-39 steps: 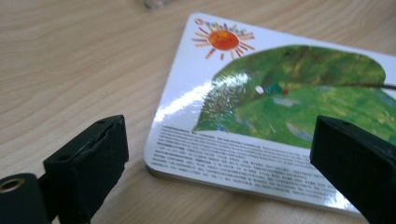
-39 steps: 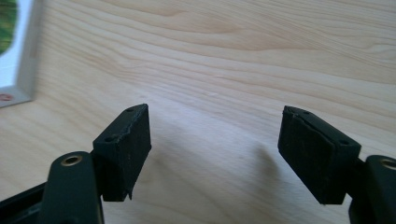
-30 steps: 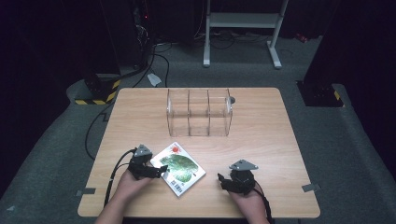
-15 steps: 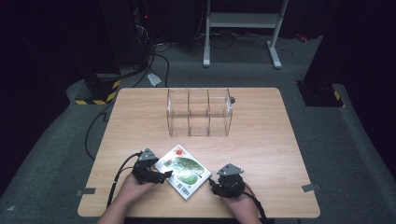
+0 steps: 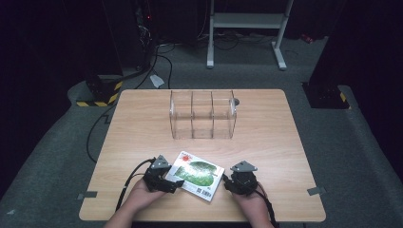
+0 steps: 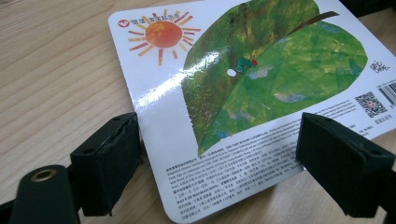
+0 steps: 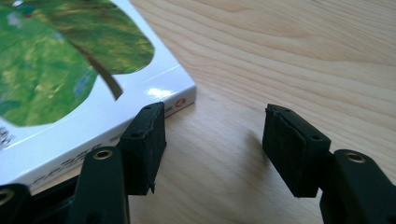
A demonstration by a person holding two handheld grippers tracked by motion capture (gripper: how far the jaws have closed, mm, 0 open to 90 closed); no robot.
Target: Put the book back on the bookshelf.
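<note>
Two black tongs work at the near edge of a pale wooden worktop, which sits on grey carpet in a dark room, with a white stand at the top of the high view and a yellow-and-black striped block at upper left. At the centre of the worktop stands a clear three-bay box. Lower centre lies the picture book, flat, between the left tongs and the right tongs. The left gripper view adds what the high view cannot: an orange sun at its upper left, a green leaf, small print, and jaws set wide astride the book's near corner, pads clear of it. In the right gripper view the jaws have just been closing; the left pad sits just beside the book's edge, bare wood between them.
</note>
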